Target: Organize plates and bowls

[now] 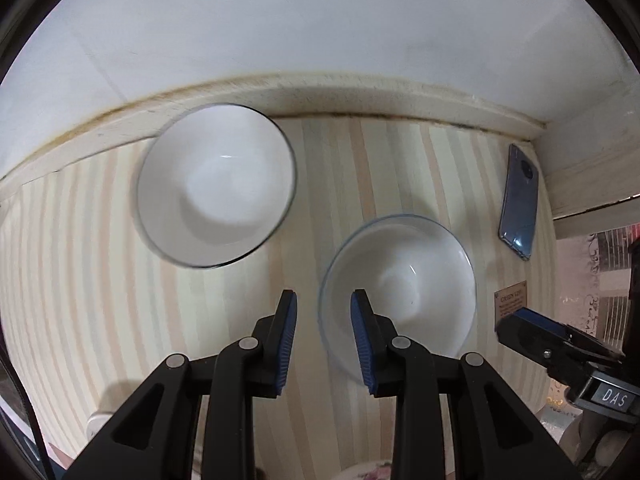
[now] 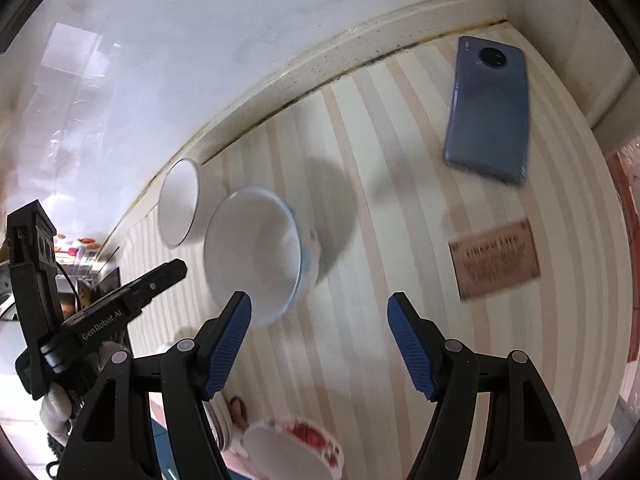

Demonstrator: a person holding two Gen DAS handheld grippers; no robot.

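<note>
Two white bowls sit on the striped tabletop (image 1: pixel 100 280), which runs up to a cream ledge below a white wall (image 1: pixel 320 20). The farther white bowl (image 1: pixel 216 188) stands close to that ledge (image 1: pixel 360 92); its rim looks dark. The nearer one, a blue-rimmed bowl (image 1: pixel 400 284), has a pale blue outer side that shows in the right wrist view (image 2: pixel 252 264). The two bowls stand near each other but apart in the left wrist view, and both are upright and empty.

The left gripper (image 1: pixel 324 300) hovers over the table with its jaws parted and nothing between them. Its right finger (image 1: pixel 362 340) overlaps the near-left edge of the blue-rimmed bowl; whether it touches the rim I cannot tell.

The right gripper (image 2: pixel 320 308) is spread wide over bare tabletop, holding nothing, with the blue-rimmed bowl just ahead of its left finger (image 2: pixel 228 344).

A blue-grey phone (image 2: pixel 488 108) lies face down near the corner, well apart from the bowls. A small brown printed card (image 2: pixel 496 260) lies flat between the phone and the table's near edge. At that near edge a floral-patterned bowl (image 2: pixel 296 448) with red flowers shows partly, and beside it what looks like a stack of plates (image 2: pixel 220 424).
</note>
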